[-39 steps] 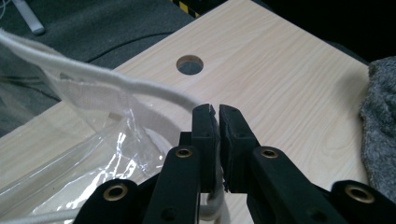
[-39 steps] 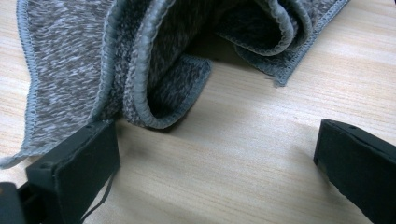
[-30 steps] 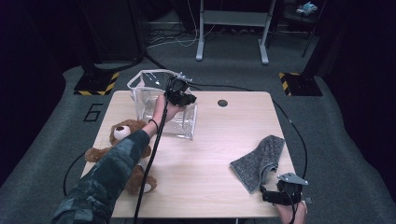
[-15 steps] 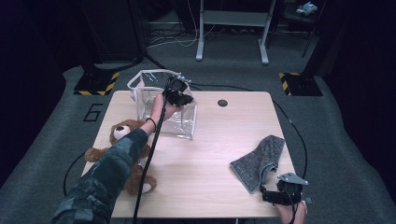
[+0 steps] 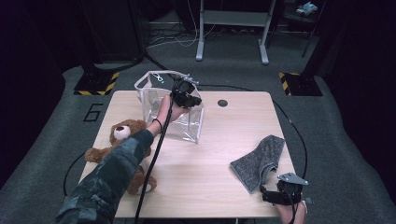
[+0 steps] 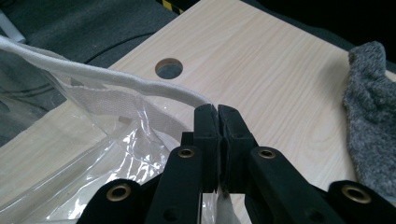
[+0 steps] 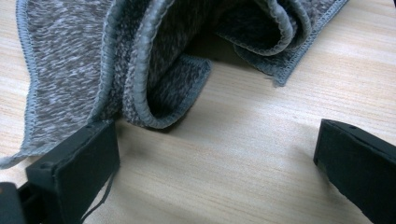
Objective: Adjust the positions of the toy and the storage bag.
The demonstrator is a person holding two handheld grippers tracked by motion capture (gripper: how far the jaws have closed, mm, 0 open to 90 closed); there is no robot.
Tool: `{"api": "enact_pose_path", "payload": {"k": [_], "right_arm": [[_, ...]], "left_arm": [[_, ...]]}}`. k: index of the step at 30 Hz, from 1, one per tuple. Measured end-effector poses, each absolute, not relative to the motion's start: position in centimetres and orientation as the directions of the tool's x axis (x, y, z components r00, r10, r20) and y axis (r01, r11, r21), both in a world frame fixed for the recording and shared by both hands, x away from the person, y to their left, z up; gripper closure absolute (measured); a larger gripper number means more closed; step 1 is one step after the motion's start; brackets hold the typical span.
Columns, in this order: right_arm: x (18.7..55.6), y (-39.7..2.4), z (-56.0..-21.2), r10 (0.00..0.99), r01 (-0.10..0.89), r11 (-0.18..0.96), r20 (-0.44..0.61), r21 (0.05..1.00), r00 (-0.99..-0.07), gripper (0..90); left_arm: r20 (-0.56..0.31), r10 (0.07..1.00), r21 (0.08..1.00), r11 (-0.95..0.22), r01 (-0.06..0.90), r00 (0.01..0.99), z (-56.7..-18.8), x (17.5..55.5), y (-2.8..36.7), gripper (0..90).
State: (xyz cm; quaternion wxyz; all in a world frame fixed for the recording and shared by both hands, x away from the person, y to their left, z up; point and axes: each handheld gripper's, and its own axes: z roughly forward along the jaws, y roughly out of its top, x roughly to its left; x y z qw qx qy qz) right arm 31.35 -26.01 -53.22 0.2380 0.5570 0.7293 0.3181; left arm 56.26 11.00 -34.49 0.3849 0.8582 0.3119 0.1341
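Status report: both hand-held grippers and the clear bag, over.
Left hand-held gripper shut on clear bag rim. Right hand-held gripper open beside grey cloth. Teddy bear clear of bag.

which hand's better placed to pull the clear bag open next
Left. The left gripper is already shut on the white rim of the clear bag. The right gripper sits open by the grey cloth, far across the table.
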Motion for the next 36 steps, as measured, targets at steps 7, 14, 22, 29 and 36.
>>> {"api": "enact_pose_path", "payload": {"k": [7, 14, 22, 29, 36], "right_arm": [[31.3, -26.0, -53.2, 0.964, 0.661, 0.178, 0.006, 0.729, -0.267, 0.0], [31.4, -26.0, -53.2, 0.963, 0.659, 0.182, 0.003, 0.729, -0.269, 0.0], [31.4, -26.0, -53.2, 0.963, 0.660, 0.181, 0.003, 0.729, -0.268, 0.0], [31.3, -26.0, -53.2, 0.964, 0.662, 0.179, 0.005, 0.728, -0.267, 0.0], [31.4, -26.1, -53.2, 0.963, 0.660, 0.183, 0.003, 0.729, -0.270, 0.0]], "left_arm": [[-0.057, 0.621, 0.754, -0.487, 0.442, 0.781, -34.5, 55.8, 10.2, 85.4], [-0.025, 0.651, 0.772, -0.469, 0.428, 0.759, -33.1, 55.8, 11.7, 52.9], [-0.016, 0.783, 0.802, -0.362, 0.476, 0.622, -31.4, 56.9, 18.0, 32.6], [0.022, 0.877, 0.797, -0.306, 0.521, 0.480, -31.4, 58.5, 23.2, 28.8], [0.009, 0.940, 0.798, -0.212, 0.564, 0.341, -32.6, 60.0, 26.8, 28.1]]}}
